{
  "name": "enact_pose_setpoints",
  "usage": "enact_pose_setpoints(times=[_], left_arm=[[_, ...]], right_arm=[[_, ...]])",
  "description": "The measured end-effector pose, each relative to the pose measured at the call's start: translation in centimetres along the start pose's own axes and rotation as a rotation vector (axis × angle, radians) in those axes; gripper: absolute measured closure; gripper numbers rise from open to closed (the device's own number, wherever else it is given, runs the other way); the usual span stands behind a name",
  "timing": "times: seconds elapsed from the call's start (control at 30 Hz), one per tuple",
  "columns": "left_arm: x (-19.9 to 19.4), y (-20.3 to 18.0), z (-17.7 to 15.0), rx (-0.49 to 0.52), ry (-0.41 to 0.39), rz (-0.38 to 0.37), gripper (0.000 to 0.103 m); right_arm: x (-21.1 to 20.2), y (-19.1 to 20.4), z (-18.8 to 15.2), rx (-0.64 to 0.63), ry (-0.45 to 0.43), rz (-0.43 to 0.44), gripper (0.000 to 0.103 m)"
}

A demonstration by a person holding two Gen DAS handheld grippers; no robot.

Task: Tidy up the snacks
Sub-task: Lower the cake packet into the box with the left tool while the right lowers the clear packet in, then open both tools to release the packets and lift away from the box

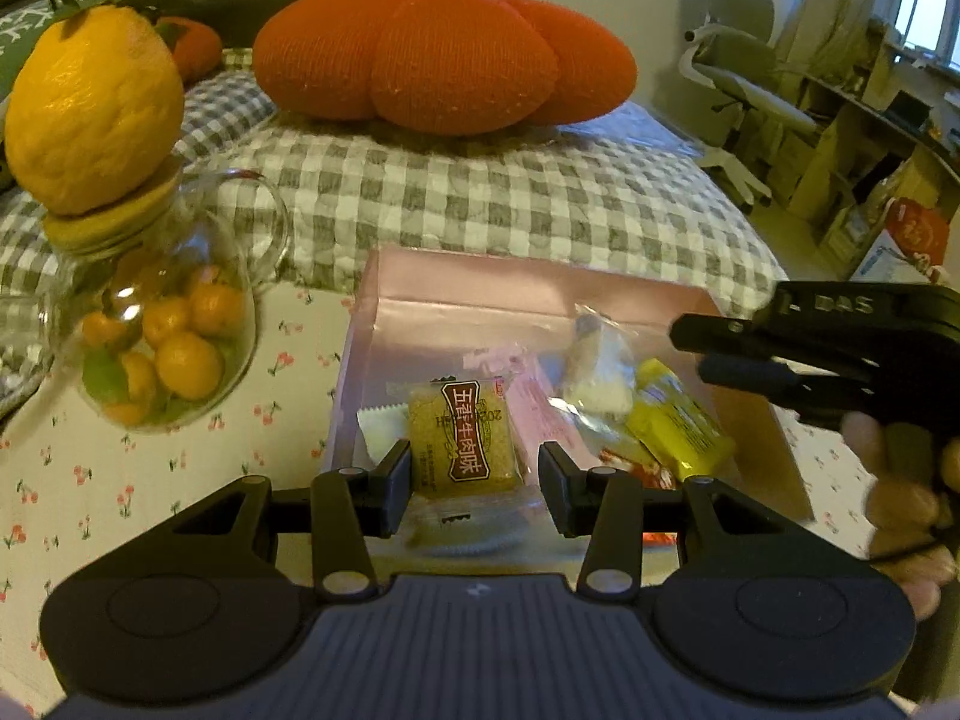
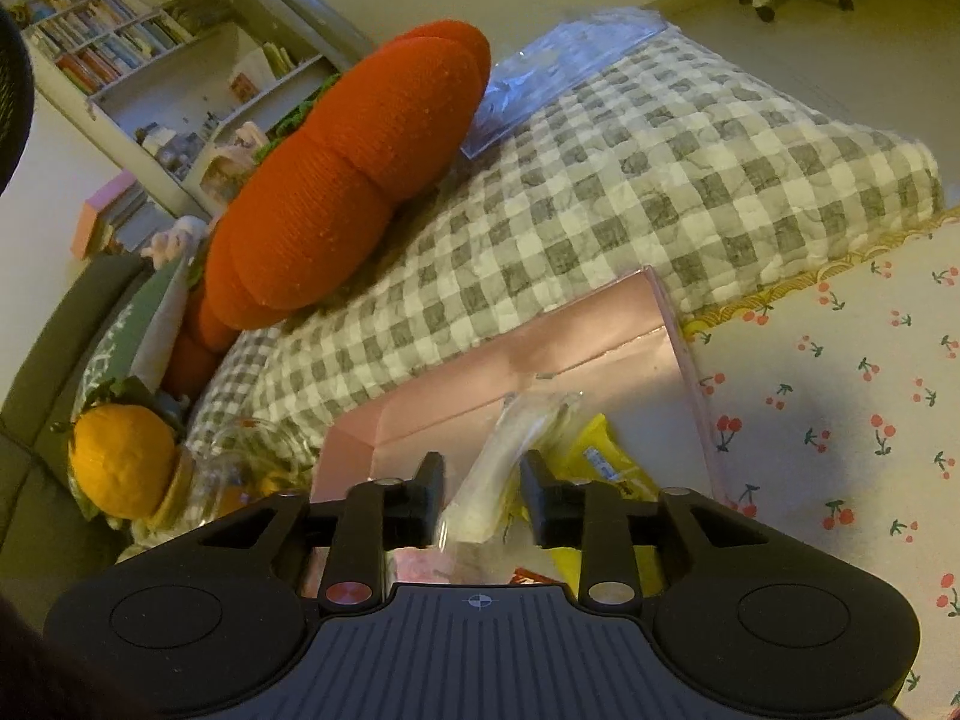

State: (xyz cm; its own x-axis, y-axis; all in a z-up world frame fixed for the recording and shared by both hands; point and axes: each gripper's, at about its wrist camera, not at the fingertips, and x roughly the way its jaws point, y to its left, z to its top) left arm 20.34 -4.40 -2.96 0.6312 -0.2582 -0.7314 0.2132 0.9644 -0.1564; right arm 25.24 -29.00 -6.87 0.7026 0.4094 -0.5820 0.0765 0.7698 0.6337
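left wrist view: left gripper (image 1: 474, 480) hung low over the near end of a shallow pink glossy cardboard box (image 1: 528, 294) that sat on a desk under a white cherry-print cloth (image 1: 150, 492). jaws spread; a tan square snack packet with a brown label of white chinese characters (image 1: 462, 444) stood between them, its left edge against or just beside the left finger, a clear gap at the right finger. inside the box, right of that packet: a pale pink wrapped snack (image 1: 534, 402), a clear wrapper with a white sweet (image 1: 600, 360), a yellow wrapped snack (image 1: 678, 420). right gripper (image 1: 690, 348) reached in from the right edge above the box, seen side-on, its spread not readable here. left of the box, a clear glass jar of small orange fruits (image 1: 162, 348) with a large yellow citrus fruit (image 1: 90, 102) resting on its lid. behind the desk, a grey-and-white checked quilt (image 1: 510, 198) carried a big orange knitted pumpkin cushion (image 1: 444, 54).

right wrist view: right gripper (image 2: 480, 486) held over the pink box (image 2: 510, 360), jaws spread, the clear wrapper with white sweet (image 2: 498, 468) lying between them, untouched by either finger as far as could be told. yellow snack (image 2: 600, 456) just right of it. cherry cloth (image 2: 840, 420) to the right; quilt (image 2: 600, 192) and pumpkin cushion (image 2: 348, 180) beyond; jar (image 2: 240, 468) and citrus (image 2: 120, 462) at left.
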Motion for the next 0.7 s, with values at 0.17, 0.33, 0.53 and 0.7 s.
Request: enact_pose_setpoints(times=[0.17,0.33,0.53,0.7], left_arm=[[1.7,0.5,1.0,-0.007,-0.008,0.023,0.061],[3.1,0.2,1.9,0.007,-0.024,0.045,0.061],[4.1,-0.9,2.7,0.065,-0.044,0.067,0.061],[4.4,-1.2,2.9,0.087,-0.048,0.085,0.054]], right_arm=[[-0.1,-0.2,0.0,-0.01,0.007,-0.027,0.056],[-0.4,-0.6,0.2,-0.006,-0.002,-0.039,0.055],[-0.5,-0.6,0.3,-0.014,-0.006,-0.046,0.054],[-0.6,-0.3,0.2,-0.031,-0.009,-0.054,0.053]])
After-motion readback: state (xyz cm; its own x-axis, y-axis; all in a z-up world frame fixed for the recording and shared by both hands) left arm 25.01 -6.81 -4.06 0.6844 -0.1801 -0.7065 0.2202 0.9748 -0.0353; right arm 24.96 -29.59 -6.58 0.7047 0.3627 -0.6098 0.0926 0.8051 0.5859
